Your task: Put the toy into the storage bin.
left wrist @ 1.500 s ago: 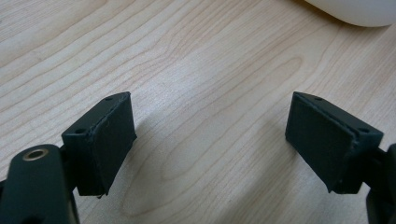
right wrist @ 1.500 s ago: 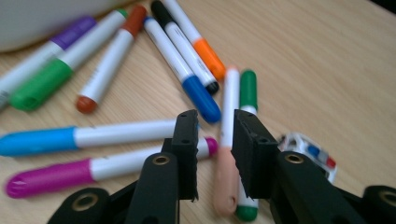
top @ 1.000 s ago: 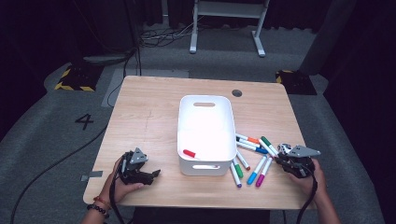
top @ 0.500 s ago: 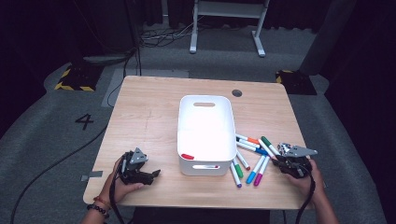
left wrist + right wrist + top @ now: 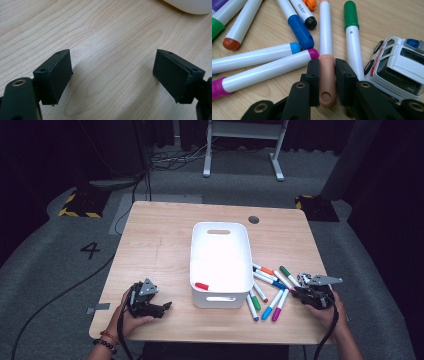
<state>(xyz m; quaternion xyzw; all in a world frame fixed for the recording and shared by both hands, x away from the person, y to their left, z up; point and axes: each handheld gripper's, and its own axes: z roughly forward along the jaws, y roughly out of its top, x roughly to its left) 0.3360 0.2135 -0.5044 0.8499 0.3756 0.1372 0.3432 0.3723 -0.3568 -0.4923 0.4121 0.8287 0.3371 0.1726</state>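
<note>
My right gripper is shut on the peach cap of a white marker, which lies on the wooden table among several other markers. Its jaws have just closed a little tighter on that cap. In the high view this gripper sits at the right end of the marker pile, held by a hand. My left gripper rests open over bare wood, with nothing between its pads. In the high view it lies near the table's front left, pointing right toward the white bin.
A small red item lies in the bin's near left corner. A white toy police car stands just right of my right gripper, against a green-capped marker. Bare table spreads left of the bin.
</note>
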